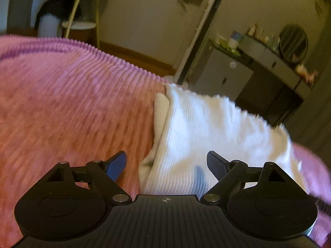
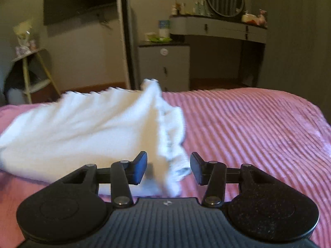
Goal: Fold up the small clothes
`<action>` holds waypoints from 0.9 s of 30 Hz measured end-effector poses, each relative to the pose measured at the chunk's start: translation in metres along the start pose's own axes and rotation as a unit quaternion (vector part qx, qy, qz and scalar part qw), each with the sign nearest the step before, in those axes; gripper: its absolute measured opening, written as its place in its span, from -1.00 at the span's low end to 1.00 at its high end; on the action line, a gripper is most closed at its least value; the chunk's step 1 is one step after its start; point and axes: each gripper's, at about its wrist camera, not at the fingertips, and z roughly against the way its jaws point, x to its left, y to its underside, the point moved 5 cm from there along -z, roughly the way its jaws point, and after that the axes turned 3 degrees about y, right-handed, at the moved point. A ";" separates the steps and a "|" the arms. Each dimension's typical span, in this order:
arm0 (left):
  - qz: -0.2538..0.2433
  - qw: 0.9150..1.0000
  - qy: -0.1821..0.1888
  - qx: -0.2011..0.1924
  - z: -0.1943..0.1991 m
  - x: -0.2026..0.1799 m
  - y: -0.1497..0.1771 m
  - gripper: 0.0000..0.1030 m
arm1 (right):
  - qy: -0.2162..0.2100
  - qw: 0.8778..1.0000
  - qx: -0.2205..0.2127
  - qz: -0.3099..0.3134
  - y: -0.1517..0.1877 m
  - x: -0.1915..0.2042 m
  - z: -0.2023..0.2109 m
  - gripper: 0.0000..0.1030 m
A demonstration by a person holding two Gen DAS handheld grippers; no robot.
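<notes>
One view only: wall-mounted television

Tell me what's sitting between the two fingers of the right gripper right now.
In the right wrist view, the near edge of the white ribbed garment lies in the gap of the open right gripper, on the pink bedspread. The fingers are not closed on it.

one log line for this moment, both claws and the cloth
left claw: open, over white garment | right claw: open, at garment's bunched edge | garment: loose on pink bedspread, unheld | view: motion-blurred
</notes>
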 end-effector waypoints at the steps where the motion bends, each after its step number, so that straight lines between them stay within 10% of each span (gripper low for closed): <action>1: 0.012 1.000 0.006 0.004 -0.005 0.004 -0.005 0.74 | -0.011 1.000 -0.001 -0.004 0.000 0.005 0.002 -0.09; 5: 0.040 0.998 0.032 0.031 -0.029 0.011 -0.016 0.59 | -0.036 0.999 0.004 -0.005 -0.002 0.021 -0.007 -0.10; 14: 0.021 0.996 0.042 0.081 -0.068 0.005 -0.014 0.34 | 0.007 1.000 0.023 -0.005 0.001 0.005 -0.056 -0.98; 18: 0.057 0.992 0.066 0.094 -0.076 0.012 -0.012 0.34 | 0.010 1.000 0.017 -0.009 0.001 0.005 -0.050 -0.99; 23: 0.080 0.989 0.069 0.105 -0.077 0.016 -0.020 -0.40 | -0.029 1.000 -0.011 0.003 -0.006 0.029 -0.032 -0.92; 27: 0.052 0.992 0.070 0.093 -0.067 0.008 -0.019 -0.51 | -0.065 0.997 -0.007 0.032 -0.008 0.055 -0.035 -0.89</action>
